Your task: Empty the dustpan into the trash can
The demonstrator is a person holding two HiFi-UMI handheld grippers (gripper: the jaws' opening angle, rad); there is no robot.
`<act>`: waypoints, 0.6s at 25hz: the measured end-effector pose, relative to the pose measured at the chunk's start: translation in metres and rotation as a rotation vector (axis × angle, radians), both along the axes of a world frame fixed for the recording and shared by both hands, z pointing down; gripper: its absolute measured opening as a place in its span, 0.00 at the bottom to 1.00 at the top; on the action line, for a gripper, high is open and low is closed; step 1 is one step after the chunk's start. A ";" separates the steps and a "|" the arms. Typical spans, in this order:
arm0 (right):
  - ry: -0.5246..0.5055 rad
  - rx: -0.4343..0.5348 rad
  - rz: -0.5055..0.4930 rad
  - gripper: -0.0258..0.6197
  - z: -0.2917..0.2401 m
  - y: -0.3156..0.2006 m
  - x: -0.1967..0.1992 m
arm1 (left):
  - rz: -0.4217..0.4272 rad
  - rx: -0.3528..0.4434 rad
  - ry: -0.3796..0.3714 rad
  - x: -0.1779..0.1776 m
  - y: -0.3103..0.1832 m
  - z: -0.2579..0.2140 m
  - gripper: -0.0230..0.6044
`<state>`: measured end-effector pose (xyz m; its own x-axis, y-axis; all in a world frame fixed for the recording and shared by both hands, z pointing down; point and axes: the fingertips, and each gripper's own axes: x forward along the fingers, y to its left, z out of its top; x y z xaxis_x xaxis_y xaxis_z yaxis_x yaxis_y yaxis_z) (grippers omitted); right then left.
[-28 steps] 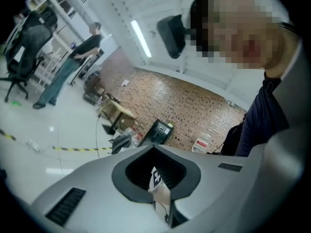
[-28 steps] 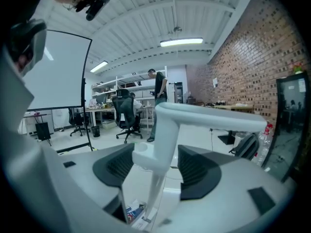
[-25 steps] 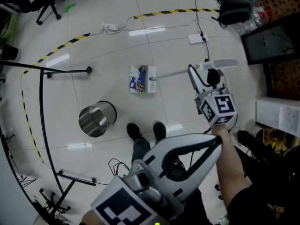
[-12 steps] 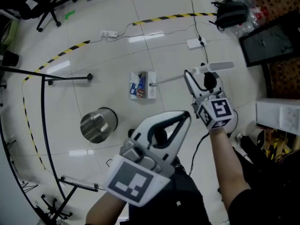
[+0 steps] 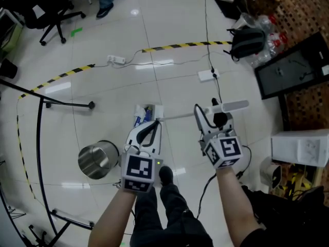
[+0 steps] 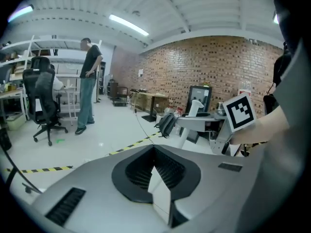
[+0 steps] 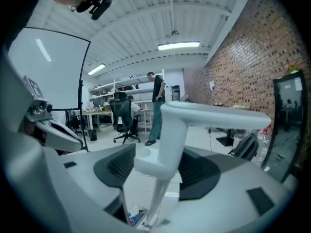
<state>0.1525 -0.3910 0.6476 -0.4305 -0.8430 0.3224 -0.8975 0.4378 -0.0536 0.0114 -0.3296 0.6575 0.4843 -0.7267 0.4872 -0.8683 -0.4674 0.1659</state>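
A round, shiny steel trash can [image 5: 97, 160] stands open on the pale tiled floor [image 5: 175, 55] at the left of the head view, close to the person's feet. Just right of it is the left tongs [image 5: 149, 127]. Their tips are together with nothing between them [image 6: 154, 152], and they point away from the person toward the pan.

The white long-handled plastic dustpan [image 5: 154, 110] lies straight beyond those tips. Its box-shaped pan holds blue and white litter [image 5: 145, 116]. Its long axis runs left to right across the head view, with the pan at the left end and the flat grip bar [image 5: 234, 106] at the right. The right tongs [image 5: 212, 116] hold the dustpan there, the upright white stem sitting between the dark pads [image 7: 158, 171]. Those jaws have just been closing a little, and they stand fairly wide around the stem.

The can lies left of the pan and nearer the person. I judge that the pan end must swing that way, with the left tongs the nearer one to steady or tip it.

The left tongs cover the pan's near edge, so I cannot tell whether they touch it. Nor can I tell whether the pan rests on the floor or hangs. The left gripper view shows neither the pan nor the can. The right gripper view cuts the pan off at its bottom edge. The can's inside is only glare.
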 end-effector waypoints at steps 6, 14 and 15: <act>0.009 -0.002 -0.016 0.41 0.001 -0.003 0.003 | -0.098 0.057 -0.057 -0.029 -0.017 0.013 0.03; 0.000 -0.045 -0.042 0.40 -0.002 -0.005 0.014 | -0.167 -0.067 -0.015 -0.048 0.032 0.019 0.03; 0.002 -0.043 -0.050 0.40 -0.004 -0.005 0.013 | -0.184 -0.097 0.006 -0.050 0.041 0.022 0.03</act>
